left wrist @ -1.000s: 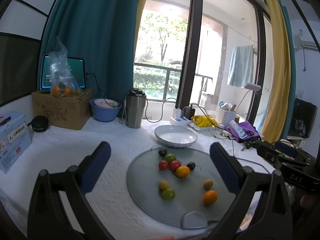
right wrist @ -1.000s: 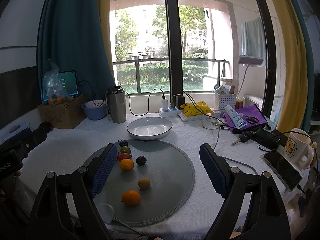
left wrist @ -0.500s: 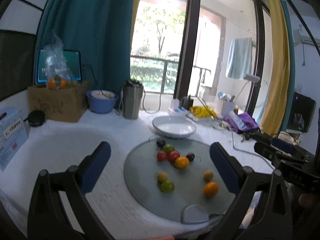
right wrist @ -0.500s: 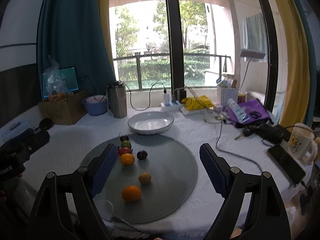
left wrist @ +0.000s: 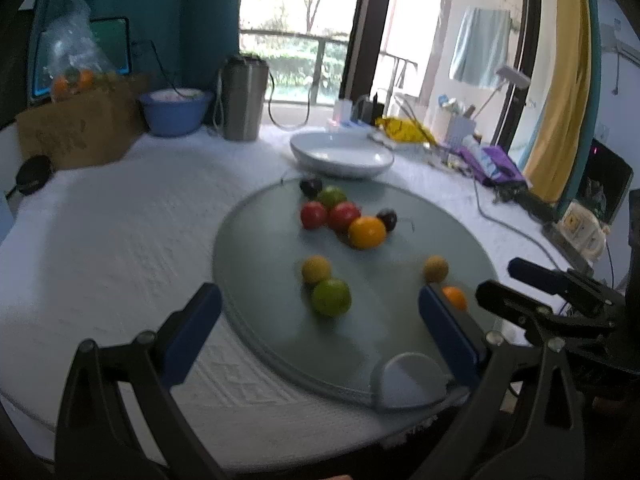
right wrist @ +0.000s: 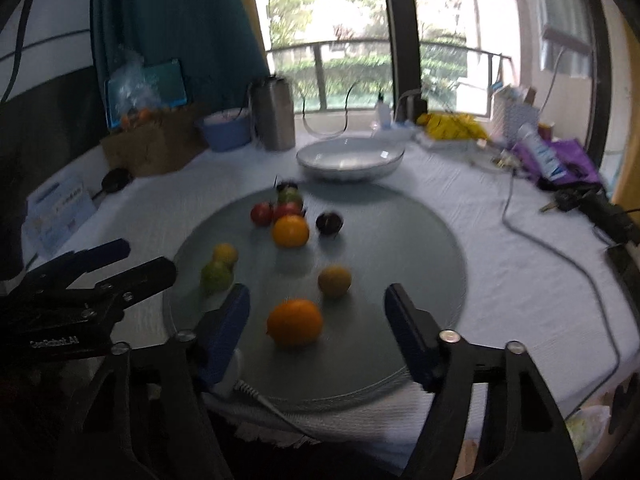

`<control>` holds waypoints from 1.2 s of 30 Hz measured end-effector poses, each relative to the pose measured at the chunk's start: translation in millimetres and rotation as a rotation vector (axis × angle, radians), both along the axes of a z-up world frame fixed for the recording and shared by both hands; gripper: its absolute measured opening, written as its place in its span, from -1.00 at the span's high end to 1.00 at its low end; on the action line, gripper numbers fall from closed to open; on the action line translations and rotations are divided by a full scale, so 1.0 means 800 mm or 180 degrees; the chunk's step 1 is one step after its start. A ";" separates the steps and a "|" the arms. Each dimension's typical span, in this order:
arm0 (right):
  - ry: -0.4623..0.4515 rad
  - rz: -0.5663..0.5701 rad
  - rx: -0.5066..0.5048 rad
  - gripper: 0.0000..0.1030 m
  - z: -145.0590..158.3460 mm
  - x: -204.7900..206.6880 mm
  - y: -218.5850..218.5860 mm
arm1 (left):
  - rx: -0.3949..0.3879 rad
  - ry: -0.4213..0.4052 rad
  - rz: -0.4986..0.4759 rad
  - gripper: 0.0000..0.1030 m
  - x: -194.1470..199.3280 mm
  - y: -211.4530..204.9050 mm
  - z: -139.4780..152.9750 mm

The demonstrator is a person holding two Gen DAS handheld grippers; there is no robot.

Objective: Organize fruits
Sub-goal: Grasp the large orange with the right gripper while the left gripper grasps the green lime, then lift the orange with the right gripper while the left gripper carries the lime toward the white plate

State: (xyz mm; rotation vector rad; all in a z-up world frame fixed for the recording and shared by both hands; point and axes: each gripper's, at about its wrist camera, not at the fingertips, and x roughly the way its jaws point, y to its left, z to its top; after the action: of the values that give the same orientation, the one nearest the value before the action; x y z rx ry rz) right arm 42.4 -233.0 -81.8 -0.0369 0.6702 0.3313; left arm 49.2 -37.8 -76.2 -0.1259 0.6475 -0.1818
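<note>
Fruit lay loose on the glass disc. Both tools, left and right, were held apart, empty. The round orange could be nudged and rolled off.

In the left wrist view, the near orange on the round glass board is half hidden behind a blue finger pad. At the board's far edge in the right wrist view, a dark fruit is smeared by blur behind the green one. The mug right of the board is too blurred for its print to be made out.
</note>
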 end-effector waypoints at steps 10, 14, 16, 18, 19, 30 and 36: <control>0.0276 0.0251 -0.0021 0.01 -0.028 0.023 0.009 | 0.0034 0.0356 -0.0118 -0.31 0.040 -0.015 -0.033; 0.0334 0.0349 -0.0037 0.08 -0.037 0.028 0.016 | 0.0092 0.0455 -0.0133 -0.04 0.050 -0.020 -0.040; 0.0347 0.0416 -0.0044 0.18 -0.039 0.029 0.019 | 0.0137 0.0452 -0.0132 0.00 0.052 -0.022 -0.040; 0.0369 0.0468 -0.0051 0.22 -0.042 0.030 0.021 | 0.0171 0.0464 -0.0125 0.12 0.055 -0.024 -0.040; 0.0366 0.0483 -0.0048 0.22 -0.042 0.031 0.020 | 0.0179 0.0473 -0.0131 0.19 0.056 -0.025 -0.039; 0.0294 0.0481 0.0064 0.23 -0.025 0.034 0.009 | 0.0128 0.0526 -0.0180 0.41 0.060 -0.028 -0.030; 0.0232 0.0451 0.0069 0.23 -0.008 0.047 0.005 | 0.0117 0.0414 -0.0224 0.41 0.065 -0.033 -0.008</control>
State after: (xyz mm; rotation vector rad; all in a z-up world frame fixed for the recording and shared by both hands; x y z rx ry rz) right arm 79.8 -229.2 -87.8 -0.0518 0.7380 0.4780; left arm 100.9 -63.8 -82.4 -0.0802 0.7851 -0.2308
